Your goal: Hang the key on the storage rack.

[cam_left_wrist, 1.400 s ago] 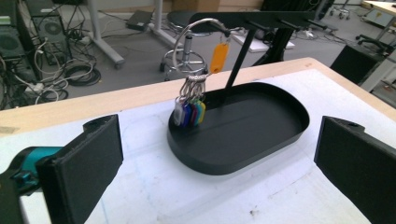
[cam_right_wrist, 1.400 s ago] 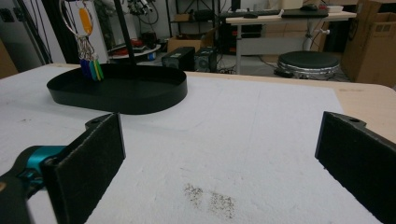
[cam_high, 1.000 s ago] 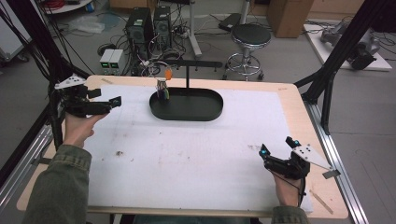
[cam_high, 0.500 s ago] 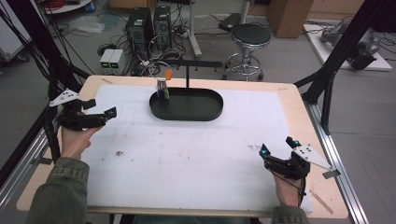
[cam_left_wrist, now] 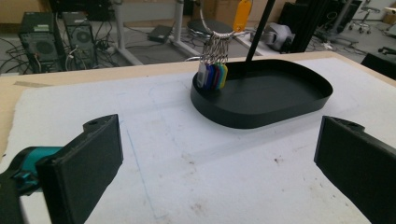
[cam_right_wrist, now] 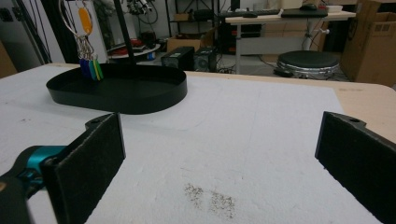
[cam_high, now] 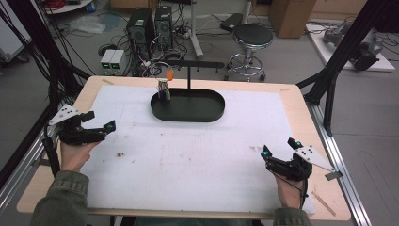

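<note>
A black oval tray [cam_high: 188,115] sits at the far middle of the white mat. From it rises a thin black stand [cam_high: 189,77] with a crossbar. A key ring with coloured tags [cam_high: 163,91] and an orange tag [cam_high: 170,74] hangs from the bar's left end, over the tray's left end. My left gripper [cam_high: 100,120] is open at the mat's left side, pointing right, well short of the tray. My right gripper [cam_high: 278,146] is open near the front right, pointing left. In the left gripper view the tags [cam_left_wrist: 212,74] hang ahead between wide-apart jaws. Both grippers are empty.
The white mat [cam_high: 188,165] covers most of the wooden table and has small dark specks [cam_right_wrist: 210,198]. Black frame struts [cam_high: 329,89] stand off the table's right edge. Behind the table are computer towers [cam_high: 148,23] and a stool [cam_high: 252,35].
My left gripper has drawn back from the far left corner toward the person, along the mat's left side. The right gripper has stayed put.
</note>
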A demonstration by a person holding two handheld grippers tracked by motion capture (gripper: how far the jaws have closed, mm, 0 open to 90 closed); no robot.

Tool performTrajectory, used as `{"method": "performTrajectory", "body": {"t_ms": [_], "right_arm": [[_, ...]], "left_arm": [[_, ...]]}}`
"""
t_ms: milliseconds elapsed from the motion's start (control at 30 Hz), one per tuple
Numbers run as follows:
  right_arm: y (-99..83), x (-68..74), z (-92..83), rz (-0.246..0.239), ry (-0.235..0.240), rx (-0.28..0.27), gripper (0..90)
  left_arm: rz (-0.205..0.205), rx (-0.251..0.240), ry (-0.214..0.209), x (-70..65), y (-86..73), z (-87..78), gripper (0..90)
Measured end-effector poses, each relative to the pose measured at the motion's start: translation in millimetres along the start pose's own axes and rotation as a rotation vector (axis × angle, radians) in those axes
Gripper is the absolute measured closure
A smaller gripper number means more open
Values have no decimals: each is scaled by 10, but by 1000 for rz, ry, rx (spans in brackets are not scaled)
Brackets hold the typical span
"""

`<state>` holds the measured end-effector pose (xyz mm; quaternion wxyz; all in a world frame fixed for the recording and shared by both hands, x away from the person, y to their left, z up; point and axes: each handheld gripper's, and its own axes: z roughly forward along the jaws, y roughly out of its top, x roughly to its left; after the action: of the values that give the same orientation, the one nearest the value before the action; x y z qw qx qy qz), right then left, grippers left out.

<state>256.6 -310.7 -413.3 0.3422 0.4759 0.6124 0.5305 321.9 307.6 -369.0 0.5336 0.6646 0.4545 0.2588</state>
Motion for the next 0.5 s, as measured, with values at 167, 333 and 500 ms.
{"method": "performTrajectory", "body": {"t_ms": [167, 333, 500], "right_arm": [[-1, 0, 0, -3, 1, 3, 4], [-2, 0, 3, -5, 2, 3, 4], [-6, 3, 7, -8, 0, 5, 4]], "left_arm": [[-28, -20, 19, 36, -118, -65, 17], [-52, -61, 33, 52, -217, -119, 17], [-49, -64, 45, 62, -314, -152, 17]]}}
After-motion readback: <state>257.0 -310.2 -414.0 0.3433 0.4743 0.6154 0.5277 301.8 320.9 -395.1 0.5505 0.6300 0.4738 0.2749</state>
